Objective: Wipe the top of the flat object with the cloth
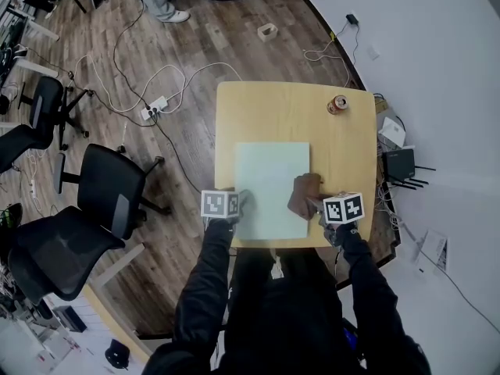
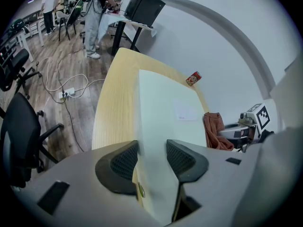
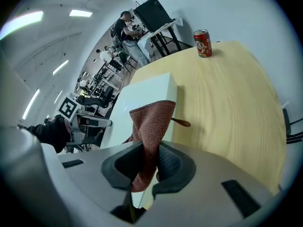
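Pale flat board (image 1: 272, 180) lies on the wooden table (image 1: 348, 158), its near edge clamped by the left gripper (image 2: 151, 158) — the right gripper (image 3: 150, 162) pinches the brown cloth (image 3: 152, 121), draped on the board's right edge; a can (image 1: 337, 104) stands well apart, contents unseen.

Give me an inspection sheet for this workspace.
Surface: light wooden table.
Job's things: pale green flat rectangular board lying on it; rust-brown cloth at its right edge.
Clutter: red drink can, far right corner.
Grippers: left hand-held gripper shut on the board's near edge; right hand-held gripper shut on the cloth.
Cables: white cables, power strip on floor, left.
Surroundings: black office chairs left; black router right.
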The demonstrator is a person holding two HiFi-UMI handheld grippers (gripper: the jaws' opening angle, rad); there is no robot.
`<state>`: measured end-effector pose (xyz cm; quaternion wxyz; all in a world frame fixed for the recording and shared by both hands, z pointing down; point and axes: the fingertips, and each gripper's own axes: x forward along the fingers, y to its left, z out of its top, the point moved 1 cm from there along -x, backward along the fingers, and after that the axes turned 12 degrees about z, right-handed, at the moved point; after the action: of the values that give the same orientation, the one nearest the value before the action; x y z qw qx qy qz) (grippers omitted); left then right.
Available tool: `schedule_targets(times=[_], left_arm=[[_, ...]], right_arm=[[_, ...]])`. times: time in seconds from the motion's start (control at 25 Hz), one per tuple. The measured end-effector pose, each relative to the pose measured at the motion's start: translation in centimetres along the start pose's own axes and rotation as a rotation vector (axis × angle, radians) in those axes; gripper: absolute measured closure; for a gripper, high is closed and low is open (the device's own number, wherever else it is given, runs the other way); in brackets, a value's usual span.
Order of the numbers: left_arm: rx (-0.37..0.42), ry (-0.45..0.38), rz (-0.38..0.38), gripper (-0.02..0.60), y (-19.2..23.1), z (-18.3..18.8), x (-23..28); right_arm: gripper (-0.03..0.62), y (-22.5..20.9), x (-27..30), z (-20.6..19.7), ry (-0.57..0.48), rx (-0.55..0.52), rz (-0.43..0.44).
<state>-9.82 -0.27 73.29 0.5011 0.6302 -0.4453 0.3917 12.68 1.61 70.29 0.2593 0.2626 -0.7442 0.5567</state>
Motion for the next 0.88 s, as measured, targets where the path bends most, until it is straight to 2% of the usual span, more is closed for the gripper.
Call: schedule_targets(times=[0.16,0.44,0.72,0.88], left_arm=[[-0.003,0.01,-0.008,0.374,0.0,-0.1,0.1],[0.0,0.033,-0.036,0.374,-0.1,0.0,0.2],[0.003,0.069,-0.08,0.37,-0.1,0.1,0.4],[0.005,0.091,-0.107,0.366,0.0,0.2,0.6]], right_arm=[[0.522,2.3,-0.3,0.1,-0.003,-0.033,0.048],[0.522,11.0,1.6,0.9,-0.066,-0.032,0.277],[0.522,16.5,7.3,-1.9,0.041,-0.039,0.422],[0.522,17.6,10.3,-3.5,0.099,-0.024,0.454]])
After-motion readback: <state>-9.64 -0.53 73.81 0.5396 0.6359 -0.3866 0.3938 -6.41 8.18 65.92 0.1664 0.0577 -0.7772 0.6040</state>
